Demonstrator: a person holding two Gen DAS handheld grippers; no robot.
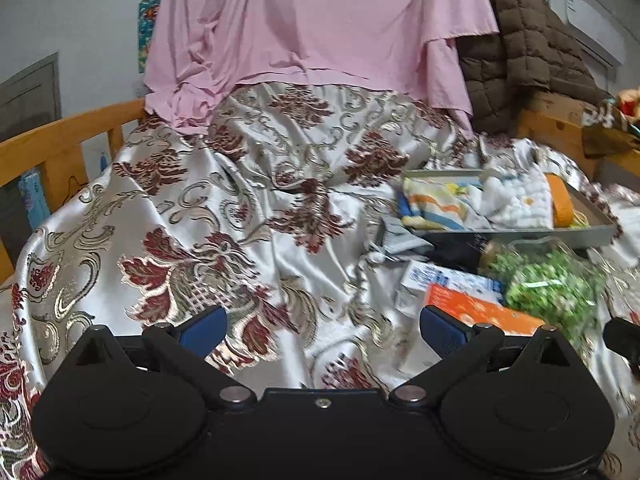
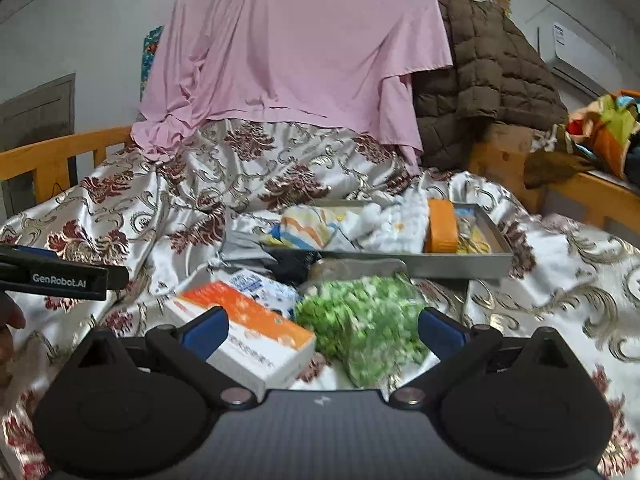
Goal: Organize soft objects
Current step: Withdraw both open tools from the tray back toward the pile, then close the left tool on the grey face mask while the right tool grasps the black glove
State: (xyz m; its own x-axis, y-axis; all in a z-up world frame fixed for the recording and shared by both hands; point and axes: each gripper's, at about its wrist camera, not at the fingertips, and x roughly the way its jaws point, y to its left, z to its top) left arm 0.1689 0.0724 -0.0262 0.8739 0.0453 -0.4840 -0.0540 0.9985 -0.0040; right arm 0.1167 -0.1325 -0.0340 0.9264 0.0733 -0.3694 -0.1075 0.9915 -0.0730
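Observation:
A grey tray lies on the bed and holds a striped cloth, a white quilted cloth and an orange block. In front of it lie a green patterned bag, an orange-and-white box, a blue-and-white packet and a grey cloth. My right gripper is open just above the box and green bag. My left gripper is open over bare bedspread, left of the same tray, green bag and box.
A floral satin bedspread covers the bed. A pink sheet and a brown quilted jacket hang at the back. A wooden bed rail runs along the left. Colourful fabric lies at the far right.

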